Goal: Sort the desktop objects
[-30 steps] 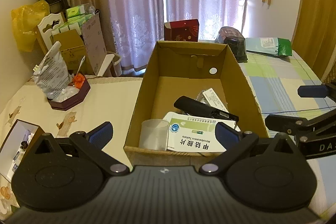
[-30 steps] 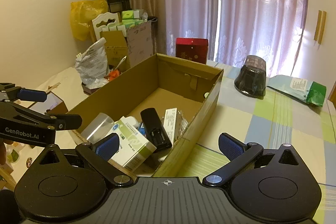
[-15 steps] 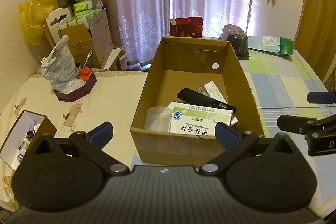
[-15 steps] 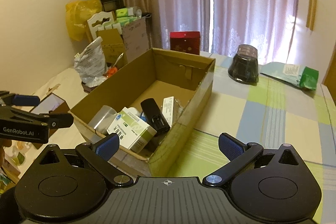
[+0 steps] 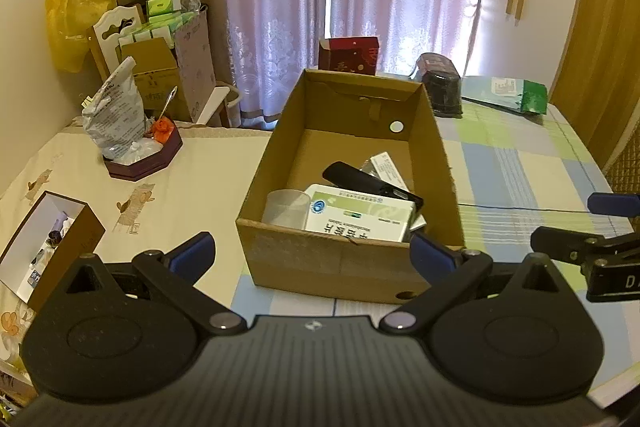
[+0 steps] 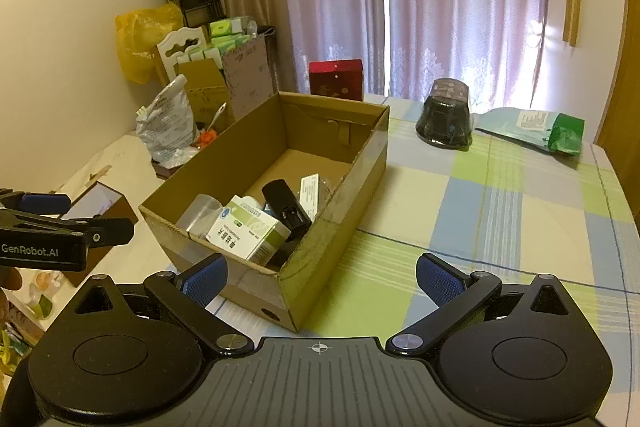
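Cardboard box (image 5: 352,259) sits straight ahead of the left gripper (image 5: 312,255), its near wall just beyond the blue fingertips (image 5: 192,253), which are spread wide and hold nothing. Ahead and to the left of the right gripper (image 6: 322,277) the same box shows corner-on, its near corner close to that gripper's left pad; these fingers too are fully apart and empty.

Inside the box, at the end nearest both grippers, lie a clear plastic cup (image 5: 286,213), a white and green medicine carton (image 5: 360,217) beside it, and a black remote-like device (image 5: 372,183) resting across the carton's far edge. A small white packet (image 5: 390,167) lies behind the device; what wraps it is hard to make out, possibly clear film. The far half of the box floor is bare.

To the right of the left gripper, the right gripper's fingers reach in from the frame edge over the checked tablecloth (image 5: 516,171). Beyond the box stand a red box (image 6: 336,79), a dark round container (image 6: 444,121) and a green pouch (image 6: 532,127). Left of the left gripper, a small open box (image 5: 44,243) sits on the cream cloth.
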Tool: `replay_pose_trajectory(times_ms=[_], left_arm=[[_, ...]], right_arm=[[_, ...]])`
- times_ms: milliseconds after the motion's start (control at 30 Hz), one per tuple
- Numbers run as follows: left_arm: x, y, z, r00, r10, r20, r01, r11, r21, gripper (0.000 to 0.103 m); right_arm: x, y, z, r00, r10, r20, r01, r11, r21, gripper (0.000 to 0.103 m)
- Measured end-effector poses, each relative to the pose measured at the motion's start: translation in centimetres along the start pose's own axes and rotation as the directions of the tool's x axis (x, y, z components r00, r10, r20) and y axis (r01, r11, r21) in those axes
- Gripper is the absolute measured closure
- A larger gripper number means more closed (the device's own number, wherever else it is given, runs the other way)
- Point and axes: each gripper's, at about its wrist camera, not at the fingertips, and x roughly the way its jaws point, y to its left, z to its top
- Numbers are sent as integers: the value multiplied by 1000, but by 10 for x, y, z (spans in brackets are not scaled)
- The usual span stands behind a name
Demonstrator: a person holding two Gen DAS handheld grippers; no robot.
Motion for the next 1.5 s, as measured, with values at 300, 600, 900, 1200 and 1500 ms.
replay_pose_trajectory(times_ms=[300,600,900,1200,1500], left_arm=[[-21,-10,0,1000,10,11,-10,1000,14,1],[-33,-9,1,1000,7,14,-7,1000,-5,1],[-41,-5,3,1000,10,12,-10,1000,-17,1],[-46,-10,-3,1000,19,8,-19,1000,-5,1],[-49,-15,-9,1000,-7,-11,7,1000,-10,1]], right_arm=[[-18,3,-4,1000,-9,2,9,1000,0,0],[-30,4,-4,1000,-24,7,24,1000,-7,0],[-39,6,-3,1000,-31,6,31,999,-7,0],[-51,7,-7,998,-59,3,59,998,-3,0],[-59,5,-14,998,-68,-17,69,997,29,0]])
